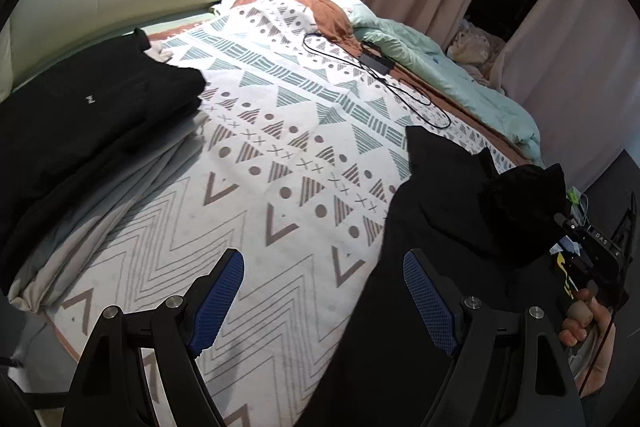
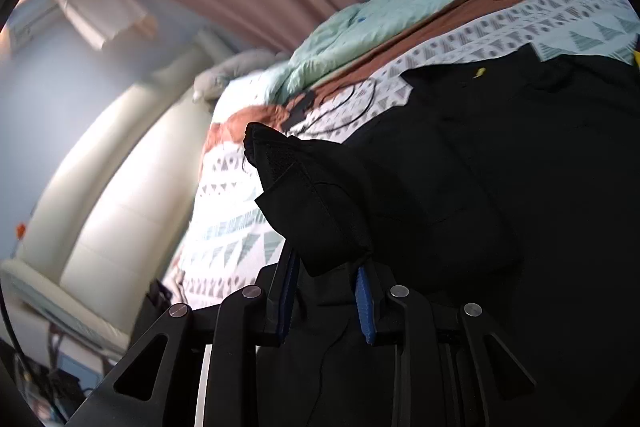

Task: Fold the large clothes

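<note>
Wrist views, facing downward, sharing bed (image 1: 280,163)

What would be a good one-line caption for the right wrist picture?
Right gripper shut on a bunched edge of the black garment, lifting it above the patterned bedspread.

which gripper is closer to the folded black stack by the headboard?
Left. The left gripper hangs open over the patterned blanket, with the folded black stack just off to its left. The right gripper is across the bed, shut on the unfolded black garment.
</note>
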### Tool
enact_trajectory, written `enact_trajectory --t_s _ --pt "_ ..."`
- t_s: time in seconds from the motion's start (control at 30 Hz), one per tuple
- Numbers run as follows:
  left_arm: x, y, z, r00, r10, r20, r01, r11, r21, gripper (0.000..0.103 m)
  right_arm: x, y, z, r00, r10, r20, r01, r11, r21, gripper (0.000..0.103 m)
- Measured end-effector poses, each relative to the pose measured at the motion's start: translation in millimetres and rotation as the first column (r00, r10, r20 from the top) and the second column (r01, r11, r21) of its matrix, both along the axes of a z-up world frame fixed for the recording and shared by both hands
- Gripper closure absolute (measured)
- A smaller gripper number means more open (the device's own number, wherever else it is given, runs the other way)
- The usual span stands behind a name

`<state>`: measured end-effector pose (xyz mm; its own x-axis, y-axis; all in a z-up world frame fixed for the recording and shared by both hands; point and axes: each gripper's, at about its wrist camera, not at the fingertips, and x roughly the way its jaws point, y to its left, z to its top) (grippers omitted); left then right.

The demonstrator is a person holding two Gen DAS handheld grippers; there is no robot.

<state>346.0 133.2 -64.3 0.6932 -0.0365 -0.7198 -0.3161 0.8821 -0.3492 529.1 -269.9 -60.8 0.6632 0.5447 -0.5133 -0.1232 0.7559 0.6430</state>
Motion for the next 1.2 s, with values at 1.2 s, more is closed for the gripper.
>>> enact_trajectory --t_s 1.2 --pt "214 -119 -83 0.952 -0.204 -0.227 0.252 0.945 0.209 0.044 38 -227 -117 0.866 -0.378 -0.327 0.424 0.902 0.079 0.04"
